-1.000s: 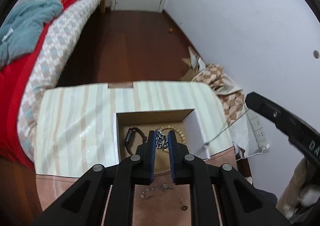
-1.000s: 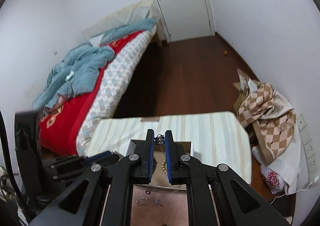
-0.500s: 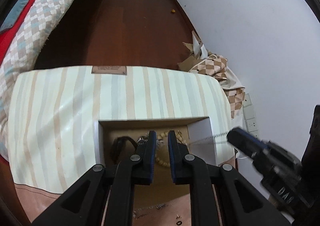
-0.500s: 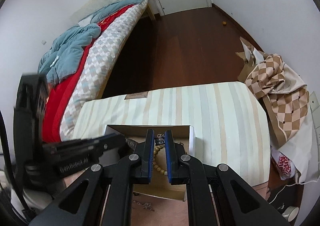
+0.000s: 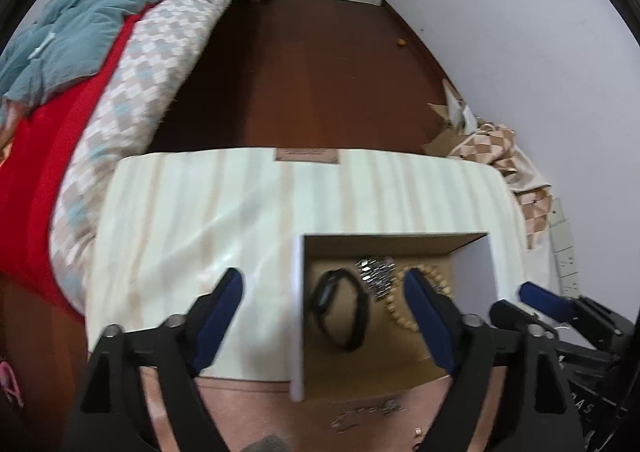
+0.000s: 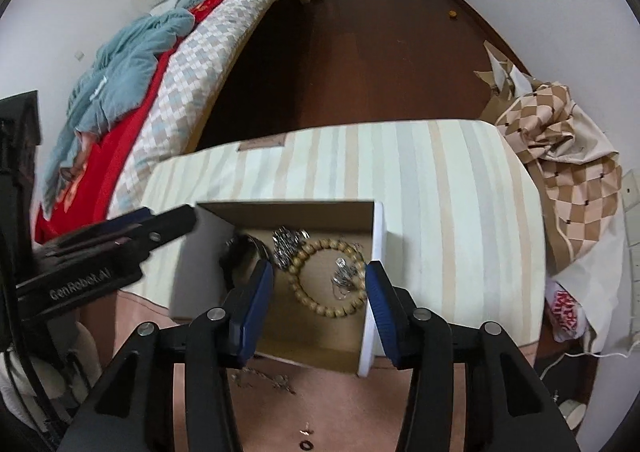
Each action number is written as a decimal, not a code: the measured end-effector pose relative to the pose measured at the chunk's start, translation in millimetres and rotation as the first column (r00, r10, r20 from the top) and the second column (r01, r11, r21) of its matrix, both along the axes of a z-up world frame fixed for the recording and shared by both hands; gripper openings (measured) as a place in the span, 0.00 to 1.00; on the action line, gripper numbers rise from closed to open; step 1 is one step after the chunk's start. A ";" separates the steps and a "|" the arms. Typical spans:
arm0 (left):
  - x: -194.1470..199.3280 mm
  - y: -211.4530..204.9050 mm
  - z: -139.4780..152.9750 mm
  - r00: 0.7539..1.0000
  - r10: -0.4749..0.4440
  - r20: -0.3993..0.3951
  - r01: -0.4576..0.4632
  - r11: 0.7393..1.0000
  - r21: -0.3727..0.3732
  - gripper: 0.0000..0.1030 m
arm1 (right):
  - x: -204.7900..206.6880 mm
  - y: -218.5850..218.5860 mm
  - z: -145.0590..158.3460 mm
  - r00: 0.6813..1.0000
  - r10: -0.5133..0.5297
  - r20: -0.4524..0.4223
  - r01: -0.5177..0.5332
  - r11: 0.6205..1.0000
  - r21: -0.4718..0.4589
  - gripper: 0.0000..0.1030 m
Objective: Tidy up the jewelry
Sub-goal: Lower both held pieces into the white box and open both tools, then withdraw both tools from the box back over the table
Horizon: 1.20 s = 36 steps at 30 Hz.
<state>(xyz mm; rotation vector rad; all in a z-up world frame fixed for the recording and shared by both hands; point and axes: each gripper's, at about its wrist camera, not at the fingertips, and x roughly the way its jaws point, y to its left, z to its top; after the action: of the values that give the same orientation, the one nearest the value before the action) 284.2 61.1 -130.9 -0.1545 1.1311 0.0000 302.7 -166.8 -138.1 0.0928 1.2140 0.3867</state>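
Observation:
An open cardboard box [image 6: 379, 236] [image 5: 298, 292] stands on a striped table. In it lie a black watch [image 5: 340, 308] [image 6: 240, 252], a silver chain bracelet [image 5: 376, 272] [image 6: 286, 246], a wooden bead bracelet [image 6: 328, 280] [image 5: 404, 312] and a thin silver chain [image 6: 346, 278] dropped inside the bead ring. My left gripper [image 5: 322, 290] is open and empty above the box's left wall. My right gripper [image 6: 318, 286] is open and empty just above the box. Loose small jewelry [image 5: 364, 414] [image 6: 264, 376] lies on the pink surface in front of the box.
The striped table cover [image 6: 440, 188] extends beyond the box. A bed with red and teal bedding [image 6: 132, 64] is at the left. Checkered cloth and cardboard [image 6: 560, 156] lie on the floor at the right. A small ring [image 6: 306, 444] lies near the front.
Both grippers have opened. The thin silver chain that was stretched between them now lies in the box. The left gripper has shifted left.

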 end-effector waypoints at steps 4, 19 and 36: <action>-18.7 4.0 -4.2 1.000 0.021 0.021 -0.022 0.998 0.061 0.97 | -12.3 3.3 -4.1 1.000 -0.007 0.015 0.009 0.996 -0.084 0.74; -67.7 1.7 3.3 0.996 0.037 0.075 -0.049 0.985 0.164 1.00 | -48.0 5.1 -10.7 0.995 -0.061 0.075 0.079 0.961 -0.264 0.97; -139.5 -6.3 67.7 0.976 0.058 0.210 -0.094 0.982 0.165 1.00 | -113.6 -5.5 74.0 0.967 -0.087 0.239 0.144 0.962 -0.232 0.97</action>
<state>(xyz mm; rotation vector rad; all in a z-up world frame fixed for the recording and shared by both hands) 144.7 54.8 -63.2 -0.0400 0.9138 0.1485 189.2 -172.3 -64.1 -0.0936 1.0159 0.1359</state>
